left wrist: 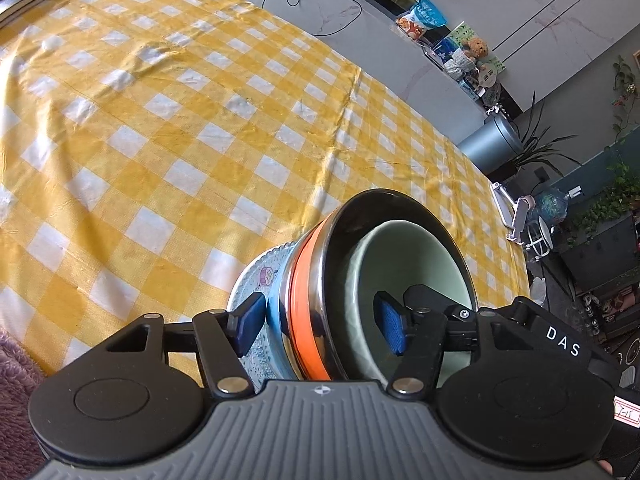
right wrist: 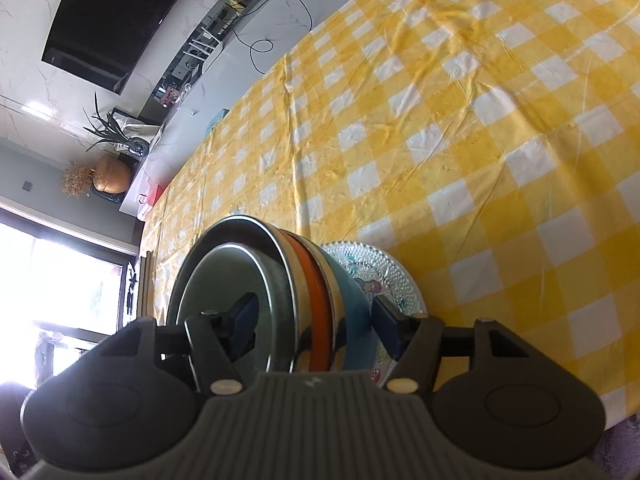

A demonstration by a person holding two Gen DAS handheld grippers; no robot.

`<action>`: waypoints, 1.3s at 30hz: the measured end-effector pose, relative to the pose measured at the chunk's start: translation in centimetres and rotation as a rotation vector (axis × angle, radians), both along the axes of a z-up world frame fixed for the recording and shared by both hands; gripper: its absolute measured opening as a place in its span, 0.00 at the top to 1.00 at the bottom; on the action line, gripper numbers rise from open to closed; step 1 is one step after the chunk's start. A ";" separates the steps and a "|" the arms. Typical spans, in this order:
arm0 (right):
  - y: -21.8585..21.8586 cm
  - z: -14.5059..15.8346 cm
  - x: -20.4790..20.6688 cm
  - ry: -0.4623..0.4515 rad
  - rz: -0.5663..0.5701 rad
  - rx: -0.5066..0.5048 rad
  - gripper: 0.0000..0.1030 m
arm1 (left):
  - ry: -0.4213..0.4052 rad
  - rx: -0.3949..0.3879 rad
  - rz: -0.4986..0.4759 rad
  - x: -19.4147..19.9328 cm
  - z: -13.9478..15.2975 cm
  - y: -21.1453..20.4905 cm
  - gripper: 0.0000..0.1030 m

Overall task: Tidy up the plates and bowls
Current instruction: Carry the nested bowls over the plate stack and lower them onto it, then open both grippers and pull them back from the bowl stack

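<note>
Close to each camera, a nested stack of dishes: a pale green bowl [left wrist: 416, 280] inside a steel bowl [left wrist: 340, 240] with an orange band, on a patterned plate [left wrist: 260, 280]. The left gripper [left wrist: 320, 326] and right gripper [right wrist: 316, 326] both straddle the stack's rim, jaws spread, apparently to steady it from two sides. It stands on the yellow checked tablecloth [left wrist: 160, 120], near the table's edge.

Bright daylight from a blown-out window [right wrist: 60, 280], soft shadows on the tablecloth [left wrist: 160, 120], strong fisheye bending at edges.
</note>
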State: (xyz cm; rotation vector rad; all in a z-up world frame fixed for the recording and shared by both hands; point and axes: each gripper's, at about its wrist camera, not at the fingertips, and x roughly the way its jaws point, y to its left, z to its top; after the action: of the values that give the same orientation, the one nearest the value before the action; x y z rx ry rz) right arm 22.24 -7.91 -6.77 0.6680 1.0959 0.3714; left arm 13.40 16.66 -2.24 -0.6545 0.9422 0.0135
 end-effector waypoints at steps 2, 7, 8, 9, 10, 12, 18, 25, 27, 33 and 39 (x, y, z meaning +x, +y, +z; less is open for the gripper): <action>0.0 0.4 -0.2 -0.017 0.003 -0.011 0.33 | -0.012 0.009 0.001 -0.1 0.4 0.0 0.30; -0.3 1.9 -0.7 -0.043 -0.009 -0.029 0.33 | -0.055 0.026 0.014 -0.8 2.0 0.1 0.30; -0.5 2.4 -1.0 -0.057 -0.012 -0.033 0.33 | -0.072 0.038 0.016 -1.1 2.6 0.0 0.30; -0.6 3.0 -1.3 -0.076 -0.015 -0.041 0.33 | -0.089 0.048 0.015 -1.5 3.2 -0.1 0.30; -0.7 3.5 -1.6 -0.093 -0.017 -0.048 0.33 | -0.108 0.059 0.014 -1.8 3.8 -0.2 0.30; -1.1 5.0 -2.6 -0.143 -0.020 -0.065 0.32 | -0.147 0.089 0.004 -2.6 5.1 -0.5 0.30; -2.1 9.7 -7.0 -0.322 -0.035 -0.126 0.31 | -0.272 0.207 -0.050 -6.3 8.9 -2.4 0.30; -3.2 12.7 -12.3 -0.475 -0.049 -0.198 0.30 | -0.500 0.463 -0.119 -12.4 12.4 -5.5 0.30; -3.2 13.2 -13.7 -0.519 -0.037 -0.220 0.30 | -0.571 0.536 -0.133 -14.2 13.0 -6.4 0.30; -2.9 13.2 -18.2 -0.697 0.008 -0.367 0.23 | -0.654 0.627 -0.112 -16.9 12.5 -7.7 0.19; -1.7 10.2 -20.9 -0.821 0.073 -0.576 0.12 | -0.607 0.781 -0.086 -17.7 9.7 -9.7 0.14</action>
State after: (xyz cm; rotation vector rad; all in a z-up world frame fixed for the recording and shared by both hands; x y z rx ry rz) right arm 1.33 -9.65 3.44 -0.0627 0.3941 0.3235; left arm -4.32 6.92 7.43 0.1183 0.3169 0.0960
